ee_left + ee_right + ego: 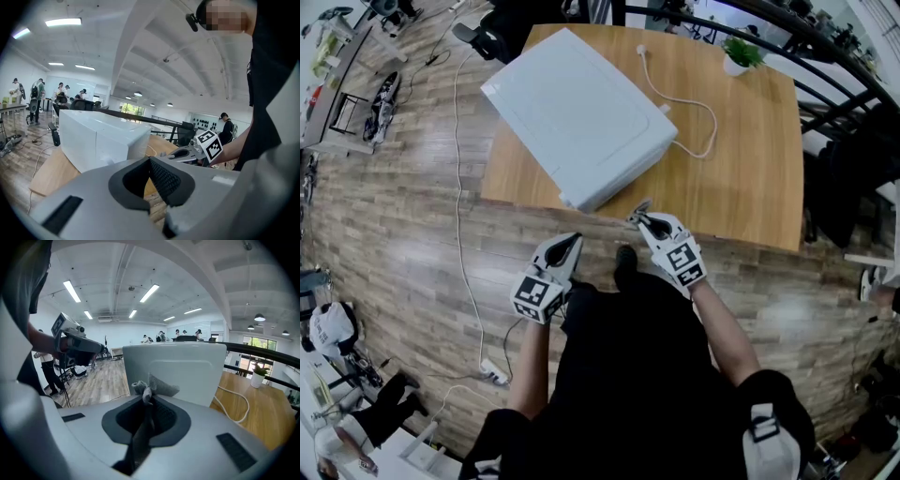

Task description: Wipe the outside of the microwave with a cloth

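A white microwave [581, 112] sits at an angle on the wooden table [750, 178], its near corner close to the table's front edge. My right gripper [639, 217] is just in front of that corner, shut on a grey cloth [151, 389] whose bunched end sticks out past the jaws. In the right gripper view the microwave [187, 371] fills the middle, close ahead of the right gripper [147, 401]. My left gripper [572, 242] hangs lower, off the table's front edge, shut and holding nothing. The left gripper view shows the left gripper [150, 161] with the microwave [93, 138] ahead to the left.
A white power cord [694, 112] loops over the table right of the microwave. A small potted plant [739, 54] stands at the far right corner. A cable and power strip [495, 375] lie on the wooden floor at left. Several people are far off.
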Available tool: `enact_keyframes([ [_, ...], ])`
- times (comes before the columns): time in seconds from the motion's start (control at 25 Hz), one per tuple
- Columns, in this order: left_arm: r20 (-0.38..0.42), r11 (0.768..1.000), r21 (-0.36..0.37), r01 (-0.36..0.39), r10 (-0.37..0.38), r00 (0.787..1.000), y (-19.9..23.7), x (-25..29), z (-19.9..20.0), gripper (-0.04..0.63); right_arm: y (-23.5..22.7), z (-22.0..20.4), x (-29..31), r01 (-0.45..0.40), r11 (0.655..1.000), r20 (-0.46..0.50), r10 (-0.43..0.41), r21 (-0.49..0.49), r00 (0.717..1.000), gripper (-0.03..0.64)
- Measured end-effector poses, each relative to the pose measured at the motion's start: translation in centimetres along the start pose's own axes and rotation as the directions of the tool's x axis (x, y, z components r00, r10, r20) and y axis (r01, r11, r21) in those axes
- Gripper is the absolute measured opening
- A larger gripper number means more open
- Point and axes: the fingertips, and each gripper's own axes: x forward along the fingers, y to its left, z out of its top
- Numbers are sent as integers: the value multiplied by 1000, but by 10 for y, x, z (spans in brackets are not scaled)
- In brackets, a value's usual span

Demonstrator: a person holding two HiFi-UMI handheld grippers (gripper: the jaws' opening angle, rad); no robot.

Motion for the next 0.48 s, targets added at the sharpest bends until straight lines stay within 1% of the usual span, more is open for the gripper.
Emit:
enact_keyframes([
  [0.12, 3, 1000, 6, 0, 0, 1000, 1, -1, 3, 0, 1, 7, -2, 1, 1000, 9, -1, -12, 1000, 21],
  [0.36, -11, 1000, -7, 6, -6, 1000, 0, 0, 6, 0, 0, 12, -7, 18, 1000, 14, -18, -12, 1000, 21],
  [0.48, -7, 1000, 9, 22, -22, 1000, 0, 2, 11, 0, -2, 15, -10, 31, 999, 21, -31, -8, 999, 21],
])
